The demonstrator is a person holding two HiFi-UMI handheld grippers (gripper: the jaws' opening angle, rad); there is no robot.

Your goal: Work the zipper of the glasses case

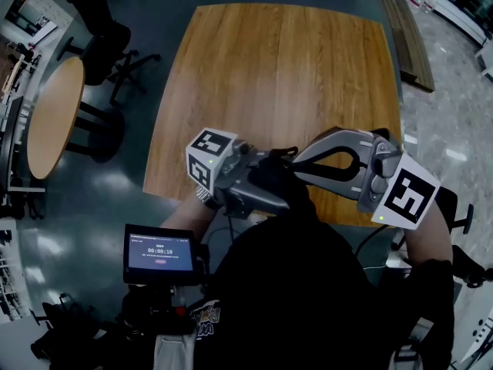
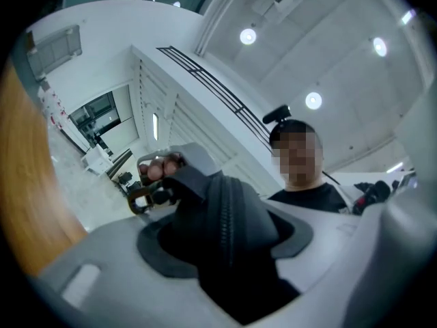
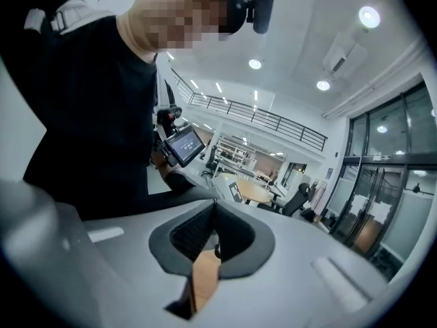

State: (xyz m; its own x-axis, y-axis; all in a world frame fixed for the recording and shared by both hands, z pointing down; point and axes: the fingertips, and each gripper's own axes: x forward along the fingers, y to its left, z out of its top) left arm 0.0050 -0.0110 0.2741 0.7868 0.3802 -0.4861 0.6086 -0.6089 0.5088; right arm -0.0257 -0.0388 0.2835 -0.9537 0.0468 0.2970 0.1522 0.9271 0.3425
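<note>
Left tool [image 2: 225, 248] clamps case [image 2: 201, 197]; zipper [image 2: 229, 221] seemingly unseen overhead.

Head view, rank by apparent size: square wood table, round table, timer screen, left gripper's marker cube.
Largest: square wood table.
Next: round table.
Last, unranked: timer screen and left gripper's marker cube look about alike, and both sit near the camera, so their order is unsure.
</note>
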